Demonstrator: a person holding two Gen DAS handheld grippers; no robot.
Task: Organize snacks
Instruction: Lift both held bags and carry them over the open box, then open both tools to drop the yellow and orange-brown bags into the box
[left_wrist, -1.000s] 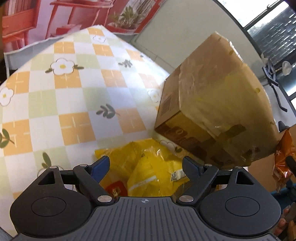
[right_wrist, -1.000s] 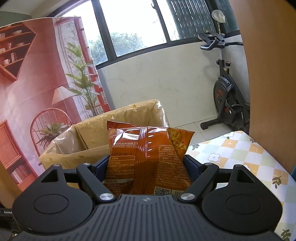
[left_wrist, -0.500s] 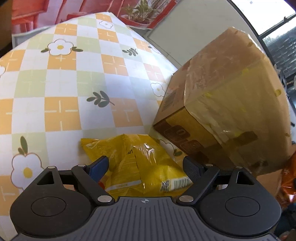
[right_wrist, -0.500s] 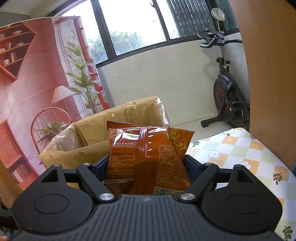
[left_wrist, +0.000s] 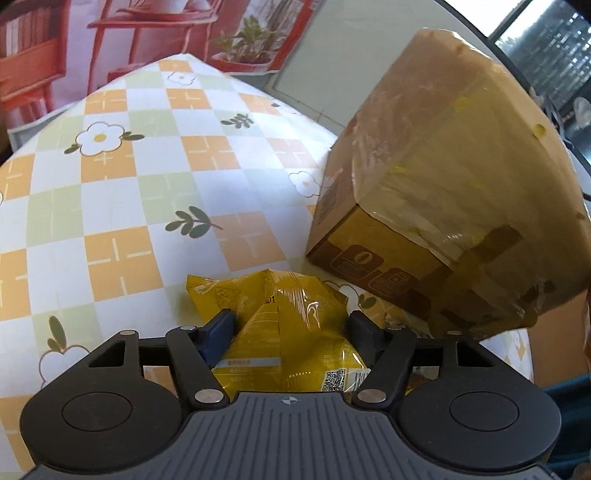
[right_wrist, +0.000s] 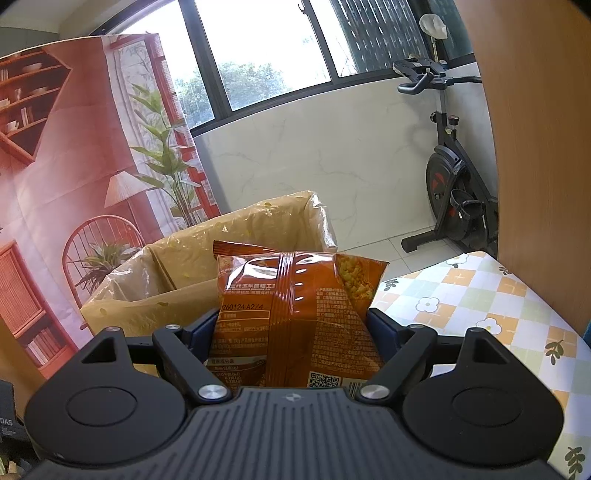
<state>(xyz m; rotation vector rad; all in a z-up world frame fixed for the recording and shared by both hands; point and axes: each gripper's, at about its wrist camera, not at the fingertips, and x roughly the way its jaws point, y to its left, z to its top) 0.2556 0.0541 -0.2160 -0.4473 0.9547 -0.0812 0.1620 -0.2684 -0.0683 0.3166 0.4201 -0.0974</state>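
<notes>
My left gripper (left_wrist: 290, 325) is shut on a yellow snack bag (left_wrist: 284, 332), which bulges up between the fingers just above the checkered tablecloth (left_wrist: 122, 192). A cardboard box lined with yellowish plastic (left_wrist: 443, 199) stands close to the right of it. My right gripper (right_wrist: 293, 325) is shut on an orange snack bag (right_wrist: 295, 317) and holds it upright in the air. The same box (right_wrist: 207, 258), open at the top, is right behind it and slightly left.
The tablecloth (right_wrist: 498, 306) runs to the right in the right wrist view, with a wooden panel (right_wrist: 535, 129) at its edge. An exercise bike (right_wrist: 454, 173) stands on the floor behind. A printed backdrop (right_wrist: 74, 166) hangs at the left.
My left gripper's fingers have closed in on the yellow bag, which now bunches up between them. The right gripper with the orange bag has barely moved.
</notes>
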